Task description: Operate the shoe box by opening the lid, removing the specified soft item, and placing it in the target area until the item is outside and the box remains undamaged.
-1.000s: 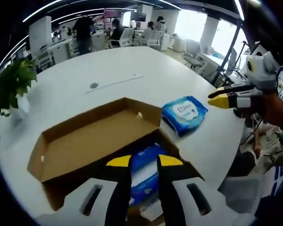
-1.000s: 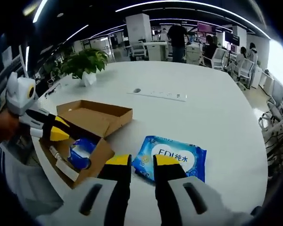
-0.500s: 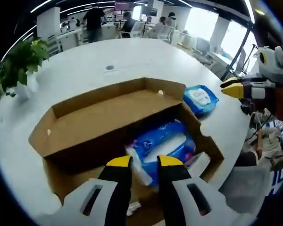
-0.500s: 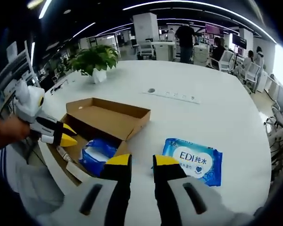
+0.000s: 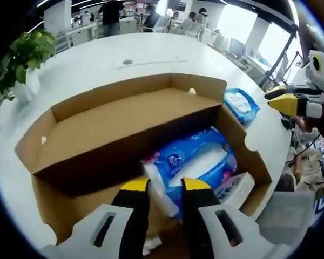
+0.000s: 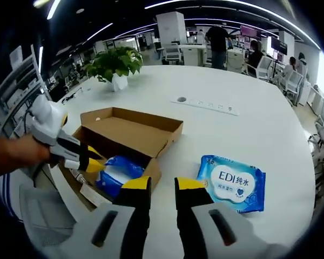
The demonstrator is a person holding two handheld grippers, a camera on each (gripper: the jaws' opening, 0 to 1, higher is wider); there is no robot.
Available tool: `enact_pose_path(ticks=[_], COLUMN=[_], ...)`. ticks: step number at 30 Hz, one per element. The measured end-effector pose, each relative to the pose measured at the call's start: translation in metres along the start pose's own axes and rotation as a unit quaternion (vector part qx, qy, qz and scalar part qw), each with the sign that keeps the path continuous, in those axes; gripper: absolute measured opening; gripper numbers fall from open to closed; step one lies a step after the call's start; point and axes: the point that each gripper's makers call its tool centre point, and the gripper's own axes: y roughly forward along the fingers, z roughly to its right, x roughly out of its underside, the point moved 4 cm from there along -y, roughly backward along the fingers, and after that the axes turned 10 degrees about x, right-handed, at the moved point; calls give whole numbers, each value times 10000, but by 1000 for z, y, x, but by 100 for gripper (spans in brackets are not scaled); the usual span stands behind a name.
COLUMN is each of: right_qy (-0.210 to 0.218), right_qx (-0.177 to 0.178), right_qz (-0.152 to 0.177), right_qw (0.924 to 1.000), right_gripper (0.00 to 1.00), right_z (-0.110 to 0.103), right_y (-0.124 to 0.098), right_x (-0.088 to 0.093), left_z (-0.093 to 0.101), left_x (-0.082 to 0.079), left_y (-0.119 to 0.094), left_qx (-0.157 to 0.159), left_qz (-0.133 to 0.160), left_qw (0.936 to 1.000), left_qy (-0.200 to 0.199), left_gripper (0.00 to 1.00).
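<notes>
Cardboard shoe box (image 5: 124, 116): lid folded open, intact. Blue soft pack (image 5: 191, 162) is held inside; blue wet-wipes pack (image 6: 232, 182) is laid flat on the table beside.

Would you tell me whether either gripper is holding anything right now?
Nothing is held: left gripper hovers open over the blue pack; right gripper is open above the table.

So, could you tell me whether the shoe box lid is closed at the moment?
No, the shoe box stands open, its lid folded back, and a blue soft pack shows inside.
</notes>
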Motion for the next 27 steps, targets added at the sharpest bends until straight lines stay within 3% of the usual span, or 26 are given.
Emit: enact_pose_path(ticks=[7, 18, 22, 27], right_qy=[52, 132, 115, 110], right_qx=[-1, -80, -91, -75], right_qz=[-40, -70, -96, -124], right_qw=[10000, 9999, 9998, 9998], right_gripper=[15, 14, 14, 13], right_z=[7, 10, 10, 15], right_y=[4, 13, 15, 14], right_x=[3, 5, 8, 11], left_z=[-7, -10, -19, -14], left_x=[5, 7, 13, 14], left_y=[14, 9, 18, 21], left_qx=[-117, -140, -274, -92], left_qz=[-246, -131, -310, -342], left_qw=[9995, 9990, 9984, 9981], left_qy=[-164, -393, -381, -506], left_gripper=[25, 34, 36, 18])
